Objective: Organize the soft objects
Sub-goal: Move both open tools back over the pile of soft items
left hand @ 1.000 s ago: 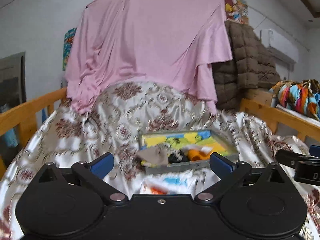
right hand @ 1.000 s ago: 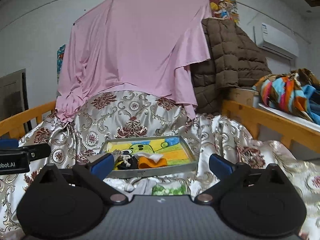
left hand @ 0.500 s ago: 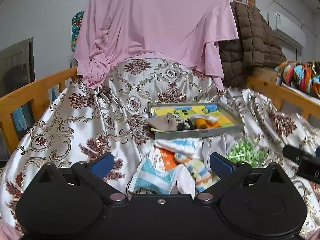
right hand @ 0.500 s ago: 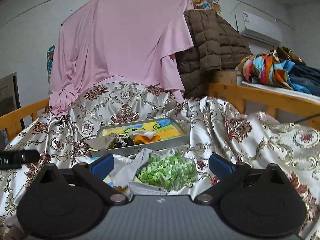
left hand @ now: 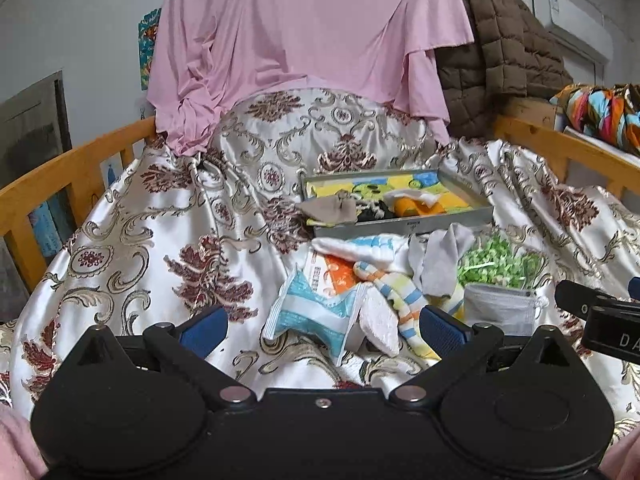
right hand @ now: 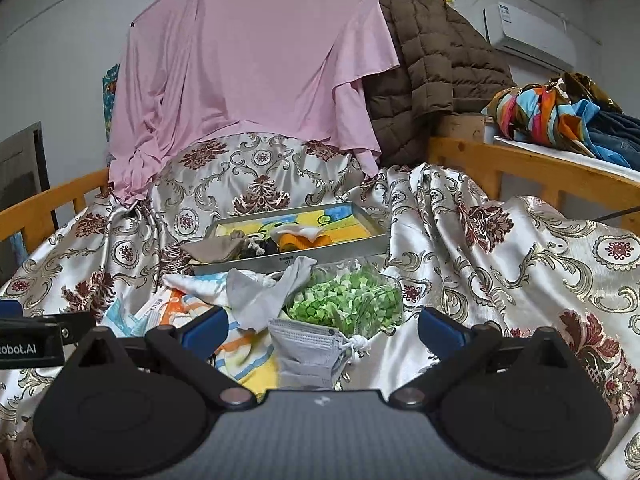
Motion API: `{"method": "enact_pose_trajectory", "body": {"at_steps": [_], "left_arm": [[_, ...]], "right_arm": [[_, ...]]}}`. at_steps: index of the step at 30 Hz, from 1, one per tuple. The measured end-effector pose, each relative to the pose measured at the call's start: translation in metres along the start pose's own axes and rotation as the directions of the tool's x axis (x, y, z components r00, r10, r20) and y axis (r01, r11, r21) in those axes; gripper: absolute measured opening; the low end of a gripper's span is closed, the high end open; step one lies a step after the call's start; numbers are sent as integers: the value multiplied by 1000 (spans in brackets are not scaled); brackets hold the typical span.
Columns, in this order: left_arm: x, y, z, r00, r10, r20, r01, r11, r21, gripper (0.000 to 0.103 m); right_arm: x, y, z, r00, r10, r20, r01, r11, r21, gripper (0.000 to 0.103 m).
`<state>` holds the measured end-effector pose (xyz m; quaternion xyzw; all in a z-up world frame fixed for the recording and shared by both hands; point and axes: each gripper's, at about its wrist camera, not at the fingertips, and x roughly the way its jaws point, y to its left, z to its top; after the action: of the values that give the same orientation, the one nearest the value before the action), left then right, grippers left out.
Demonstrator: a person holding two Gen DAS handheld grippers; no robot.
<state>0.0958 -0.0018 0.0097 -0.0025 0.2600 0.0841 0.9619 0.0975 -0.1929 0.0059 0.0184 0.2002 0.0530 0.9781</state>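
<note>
A grey metal tray (left hand: 404, 227) (right hand: 304, 258) sits on the bed with a beige cloth, a black item and an orange item (left hand: 416, 207) in it. In front of it lies a heap of soft things: a blue-and-white packet (left hand: 316, 316), a striped sock (left hand: 396, 292), a grey cloth (right hand: 264, 296), a bag of green pieces (right hand: 348, 300) and a grey face mask (right hand: 308, 352). My left gripper (left hand: 322, 326) is open above the packet. Over the mask, my right gripper (right hand: 322, 326) is open too. Neither holds anything.
A patterned satin cover (left hand: 152, 248) drapes the bed. Wooden rails (left hand: 60, 176) (right hand: 540, 168) run along both sides. A pink sheet (right hand: 248, 64) and a brown quilted jacket (right hand: 428, 64) hang behind. Colourful clothes (right hand: 560, 112) lie on the right shelf.
Both views have tipped downward and moved in, so the heap of soft things in front of the tray now shows between the fingers. Both grippers stay open.
</note>
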Motion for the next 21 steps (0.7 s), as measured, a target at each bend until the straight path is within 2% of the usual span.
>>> {"method": "enact_pose_trajectory", "body": {"at_steps": [9,15,18,21], "left_arm": [[15,2,-2,996,24,-90,-24,1000,-8,102],[27,12,1,988,17,-154,-24,999,-44,102],[36,19,5,981,-11,-194,-2,998,-65,102],[44,25,11,978,-16,-207,-1,997,-83,102]], "right_arm": [[15,-2,-3,995,-15,-96,16,1000,7,103],[28,4,-6,985,7,-170,-11,1000,-26,103],[35,6,-7,979,23,-205,-30,999,-29,103],[43,6,-7,970,54,-238,-59,998,-15,103]]}}
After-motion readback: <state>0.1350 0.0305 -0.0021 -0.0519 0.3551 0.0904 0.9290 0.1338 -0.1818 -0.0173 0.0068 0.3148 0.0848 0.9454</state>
